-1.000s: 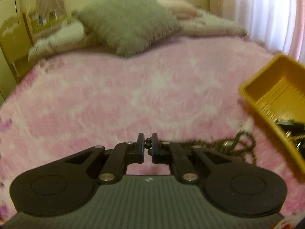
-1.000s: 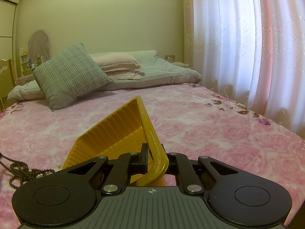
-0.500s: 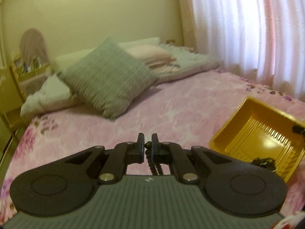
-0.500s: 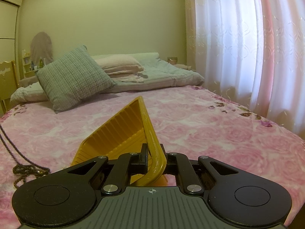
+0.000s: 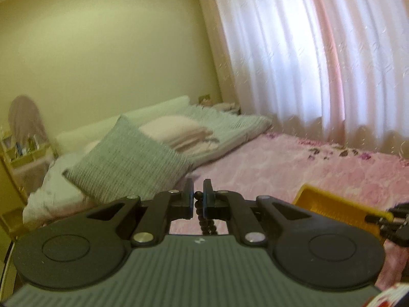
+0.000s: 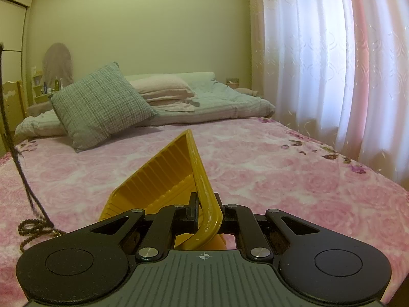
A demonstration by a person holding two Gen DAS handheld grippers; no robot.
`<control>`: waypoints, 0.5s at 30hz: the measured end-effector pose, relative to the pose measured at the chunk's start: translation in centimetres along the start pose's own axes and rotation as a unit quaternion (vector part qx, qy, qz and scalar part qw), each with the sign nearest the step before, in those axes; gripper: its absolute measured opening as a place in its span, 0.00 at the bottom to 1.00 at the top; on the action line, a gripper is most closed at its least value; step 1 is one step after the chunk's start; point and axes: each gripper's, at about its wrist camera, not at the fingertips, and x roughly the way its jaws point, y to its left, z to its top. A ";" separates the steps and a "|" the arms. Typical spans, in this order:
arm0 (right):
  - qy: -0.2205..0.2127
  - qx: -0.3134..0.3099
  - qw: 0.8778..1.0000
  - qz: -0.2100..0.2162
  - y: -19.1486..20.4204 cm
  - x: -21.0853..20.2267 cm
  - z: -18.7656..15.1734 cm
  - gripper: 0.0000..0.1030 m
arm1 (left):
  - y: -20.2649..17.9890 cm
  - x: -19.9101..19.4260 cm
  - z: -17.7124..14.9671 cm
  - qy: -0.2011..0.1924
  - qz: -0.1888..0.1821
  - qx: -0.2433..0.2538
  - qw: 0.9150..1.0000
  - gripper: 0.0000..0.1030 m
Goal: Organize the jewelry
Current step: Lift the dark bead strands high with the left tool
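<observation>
Left gripper (image 5: 197,199) fingers clenched on bead necklace (image 6: 15,153), strand hanging near vertical, tail coiled on bed (image 6: 255,168), right gripper (image 6: 207,211) grasping tilted yellow tray (image 6: 163,176) rim.

Right tongs (image 6: 205,211) clamp the near corner of the yellow tray (image 6: 163,176), which tilts up off the pink bed (image 6: 268,168). At far left a dark bead strand (image 6: 19,168) runs taut from the top of the view down to a small heap of beads on the bed. Behind, a grey cushion (image 6: 99,107) leans on pillows (image 6: 163,88); white curtain (image 6: 332,64) on the right.
</observation>
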 end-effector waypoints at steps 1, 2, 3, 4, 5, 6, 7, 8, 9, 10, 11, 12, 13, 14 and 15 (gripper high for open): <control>0.000 0.000 1.000 0.000 0.0 0.0 0.0 0.09 | -0.1 0.0 0.7 -0.005 -0.004 0.001 1.000 0.05; 0.000 -0.001 1.000 0.000 0.0 0.0 0.0 0.09 | -0.3 -0.1 1.3 -0.010 -0.007 0.004 1.000 0.05; 0.000 -0.001 1.000 0.000 0.0 0.0 0.0 0.09 | -0.5 -0.1 2.0 -0.015 -0.008 0.009 1.000 0.05; 0.000 -0.001 1.000 0.000 0.1 0.0 0.0 0.09 | -0.7 -0.2 2.7 -0.020 -0.009 0.014 1.000 0.05; 0.000 0.000 1.000 0.000 0.1 0.0 0.0 0.09 | -0.9 -0.3 3.3 -0.025 -0.011 0.016 1.000 0.05; 0.000 0.000 1.000 0.000 0.1 0.0 0.0 0.09 | -1.1 -0.4 4.1 -0.030 -0.014 0.018 0.999 0.05; 0.000 0.000 1.000 -0.001 0.1 0.0 0.0 0.09 | -1.3 -0.4 4.7 -0.035 -0.016 0.021 0.999 0.05; 0.001 0.000 1.000 -0.001 0.2 0.0 0.1 0.09 | -1.5 -0.5 5.4 -0.040 -0.016 0.024 0.999 0.05; 0.001 0.001 1.000 -0.001 0.2 0.0 0.1 0.09 | -1.6 -0.6 6.1 -0.046 -0.018 0.026 0.998 0.05; 0.001 0.001 1.000 -0.001 0.2 0.0 0.1 0.09 | -1.8 -0.6 6.8 -0.051 -0.023 0.026 0.998 0.05; 0.001 0.001 1.000 -0.001 0.2 0.0 0.1 0.09 | -1.9 -0.6 7.4 -0.055 -0.027 0.025 0.998 0.05; 0.001 0.000 1.000 -0.001 0.2 0.0 0.1 0.09 | -2.1 -0.6 8.1 -0.060 -0.031 0.025 0.997 0.05; 0.001 0.000 1.000 -0.001 0.2 0.0 0.1 0.09 | -2.3 -0.6 8.6 -0.065 -0.035 0.024 0.997 0.05; 0.001 0.001 1.000 -0.001 0.2 0.0 0.2 0.09 | -2.5 -0.7 9.1 -0.071 -0.039 0.024 0.996 0.05; 0.001 0.001 1.000 -0.001 0.2 0.0 0.2 0.09 | -2.9 -0.7 9.7 -0.076 -0.045 0.023 0.996 0.05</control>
